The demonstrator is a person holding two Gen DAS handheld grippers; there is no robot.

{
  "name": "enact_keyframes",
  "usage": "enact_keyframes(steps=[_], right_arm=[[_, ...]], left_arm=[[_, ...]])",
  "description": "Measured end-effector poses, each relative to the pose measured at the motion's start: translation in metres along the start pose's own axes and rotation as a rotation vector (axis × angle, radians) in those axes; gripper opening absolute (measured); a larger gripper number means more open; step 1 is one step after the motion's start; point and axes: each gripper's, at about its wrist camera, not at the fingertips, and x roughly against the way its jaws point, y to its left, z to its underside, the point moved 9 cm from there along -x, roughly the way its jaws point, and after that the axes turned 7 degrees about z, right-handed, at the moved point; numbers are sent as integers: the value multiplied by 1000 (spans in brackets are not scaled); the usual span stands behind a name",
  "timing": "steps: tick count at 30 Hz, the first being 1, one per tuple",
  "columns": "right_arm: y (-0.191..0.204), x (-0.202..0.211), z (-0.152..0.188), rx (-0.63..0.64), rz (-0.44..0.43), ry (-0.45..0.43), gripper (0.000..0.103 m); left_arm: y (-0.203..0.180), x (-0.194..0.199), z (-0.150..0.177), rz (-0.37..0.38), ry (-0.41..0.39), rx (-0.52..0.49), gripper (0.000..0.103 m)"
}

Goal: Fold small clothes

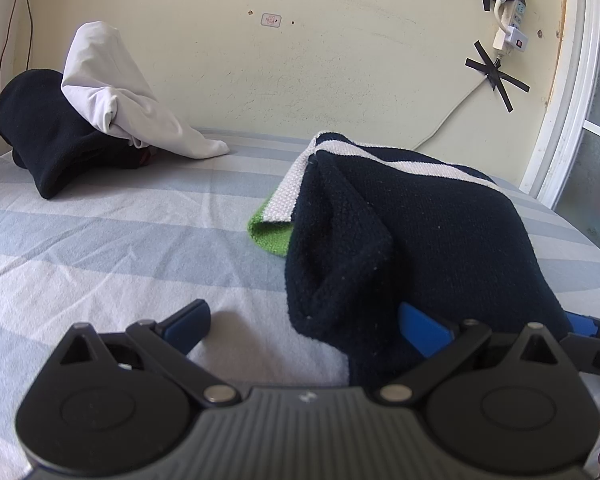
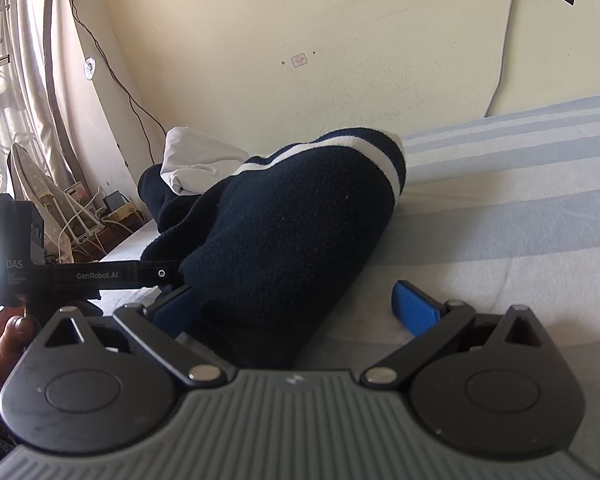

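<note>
Left wrist view: my left gripper [image 1: 306,326] is spread wide, its 2 blue pads apart, the navy knitted garment with white and green bands [image 1: 400,232] draped over the right pad on the blue-and-white striped sheet [image 1: 112,240]. Right wrist view: my right gripper [image 2: 296,308] is likewise spread; the garment covers its left pad.

In the right wrist view, at the left of the frame, the left gripper [image 2: 100,276] carries white text: "DAS" on its black body and "GenRobot.AI" on its arm. The small print under "DAS" is too small to read.
</note>
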Motion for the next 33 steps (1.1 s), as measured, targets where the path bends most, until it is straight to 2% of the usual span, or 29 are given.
enact_keyframes(steps=[33], right_arm=[[3,0,1,22,19,-3,103]], left_arm=[[0,2,1,0,-3,-2,103]])
